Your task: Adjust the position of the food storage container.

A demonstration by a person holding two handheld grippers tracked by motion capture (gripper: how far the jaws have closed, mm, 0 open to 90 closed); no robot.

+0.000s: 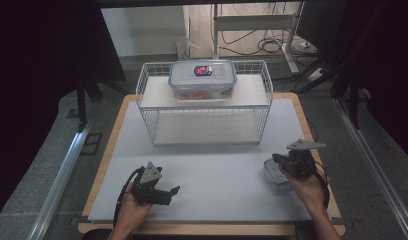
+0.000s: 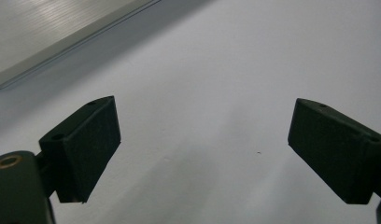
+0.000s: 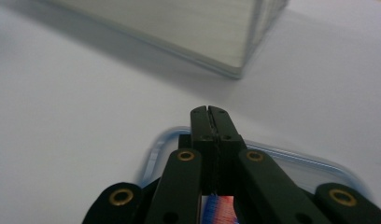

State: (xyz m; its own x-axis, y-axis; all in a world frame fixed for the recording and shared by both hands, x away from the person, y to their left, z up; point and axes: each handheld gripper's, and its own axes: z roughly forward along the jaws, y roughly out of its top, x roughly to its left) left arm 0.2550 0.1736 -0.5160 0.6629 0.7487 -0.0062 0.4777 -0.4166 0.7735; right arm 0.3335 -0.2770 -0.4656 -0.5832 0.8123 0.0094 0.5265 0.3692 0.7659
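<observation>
Right gripper (image 3: 210,112) clenched, empty, above small lidded container (image 1: 273,172), hiding much of it. Left gripper (image 2: 205,154) released over white mat (image 1: 212,170).

A white wire rack (image 1: 204,102) stands at the far middle of the bench (image 1: 202,170), whose top is covered in pale grey with a wooden edge showing round it. On the rack's upper shelf sits a large clear lidded box (image 1: 202,79) with a red and blue label, something orange inside. Behind the rack, on the floor, cables (image 1: 272,46) lie tangled by a metal frame leg (image 1: 290,47).
</observation>
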